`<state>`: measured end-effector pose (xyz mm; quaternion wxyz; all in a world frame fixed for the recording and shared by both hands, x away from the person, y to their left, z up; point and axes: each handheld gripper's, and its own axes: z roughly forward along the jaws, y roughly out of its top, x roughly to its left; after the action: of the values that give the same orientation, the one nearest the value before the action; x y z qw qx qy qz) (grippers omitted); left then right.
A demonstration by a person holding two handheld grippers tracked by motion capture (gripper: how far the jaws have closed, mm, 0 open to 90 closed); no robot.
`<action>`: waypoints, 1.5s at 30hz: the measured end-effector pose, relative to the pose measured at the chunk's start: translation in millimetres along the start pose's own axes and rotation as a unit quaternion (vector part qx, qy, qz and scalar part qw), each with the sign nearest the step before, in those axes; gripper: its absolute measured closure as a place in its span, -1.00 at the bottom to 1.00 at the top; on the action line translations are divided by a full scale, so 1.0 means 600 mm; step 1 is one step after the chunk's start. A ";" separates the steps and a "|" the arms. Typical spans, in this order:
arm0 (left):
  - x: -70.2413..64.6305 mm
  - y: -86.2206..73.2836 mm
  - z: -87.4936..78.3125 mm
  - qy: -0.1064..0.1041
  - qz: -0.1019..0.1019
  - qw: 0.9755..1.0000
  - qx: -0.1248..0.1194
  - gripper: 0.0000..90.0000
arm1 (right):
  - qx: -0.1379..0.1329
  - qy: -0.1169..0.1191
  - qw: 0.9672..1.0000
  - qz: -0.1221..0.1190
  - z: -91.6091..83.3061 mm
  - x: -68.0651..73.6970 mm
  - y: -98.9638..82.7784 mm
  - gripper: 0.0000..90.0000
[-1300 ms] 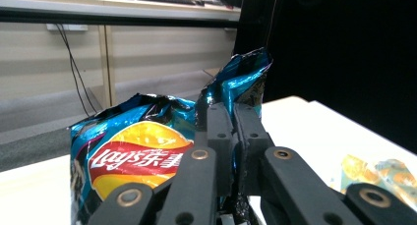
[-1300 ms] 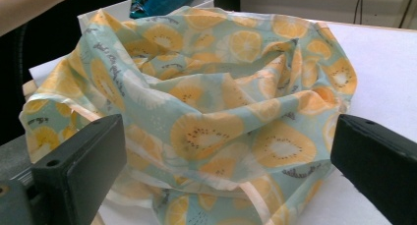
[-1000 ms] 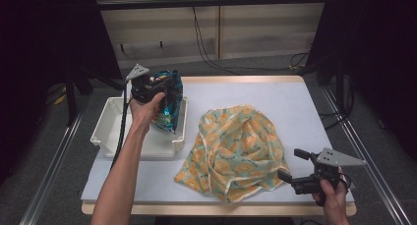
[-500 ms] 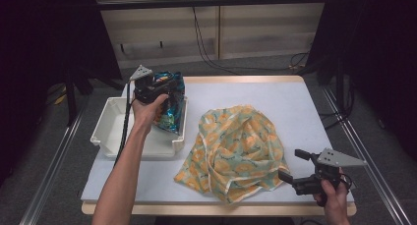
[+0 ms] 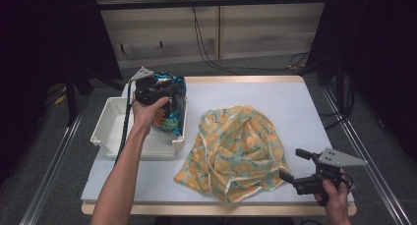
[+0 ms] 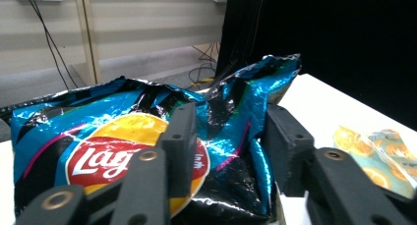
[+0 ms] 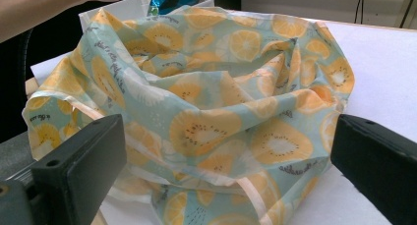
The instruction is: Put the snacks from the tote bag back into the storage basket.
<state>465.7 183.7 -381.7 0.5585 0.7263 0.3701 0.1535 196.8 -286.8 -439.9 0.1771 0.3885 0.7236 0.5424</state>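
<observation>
Left gripper (image 6: 223, 151): jaws parted, and they have just been opening. The chip bag (image 6: 147, 136) sits between them, but the right-hand pad stands clear of the foil, so I read this as released, not gripped. In the high view the left gripper (image 5: 156, 90) sits upper left of frame, over the far right corner of the white tray (image 5: 110, 131), with the bag propped upright against that corner, partly inside the tray.

Right gripper (image 5: 295, 168): lower right of the high view, jaws wide apart, holding nothing, just beside the near right edge of the fruit-print cloth bag (image 5: 236, 149). In the right gripper view the cloth (image 7: 211, 112) lies ahead of the spread jaws, untouched by them.

Handling, chip bag (judgement): light, air-filled, crinkly foil, slick surface; contents fragile, crush under a hard pinch. Best hold is the flat crimped top seam, not the belly.

Handling, cloth bag (judgement): soft, limp, light, not slippery; collapses when lifted. Take it at the pale hem or a strap, so the mouth can be pulled open.

Count: chip bags, one. Cloth bags, one. Trays, one. Grippers, two. All on one white table (image 5: 305, 102).
</observation>
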 end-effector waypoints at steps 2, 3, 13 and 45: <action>0.001 0.000 0.000 -0.001 0.000 1.000 0.002 0.19 | 0.001 0.000 1.000 0.003 0.001 0.001 0.000 -1.00; 0.001 0.000 0.000 -0.003 -0.001 1.000 0.002 0.18 | 0.002 0.001 1.000 0.004 0.001 0.001 -0.001 -1.00; 0.006 0.000 -0.004 -0.020 -0.003 1.000 0.009 -0.18 | 0.002 0.003 1.000 0.001 0.003 -0.001 -0.001 -1.00; -0.027 -0.089 -0.110 -0.092 0.073 0.989 0.089 0.93 | 0.000 -0.001 1.000 0.005 0.002 -0.003 -0.002 -1.00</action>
<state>392.9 223.5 -406.5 0.5106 0.8091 0.2759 0.0928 198.2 -287.7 -441.6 0.1752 0.3928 0.7211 0.5431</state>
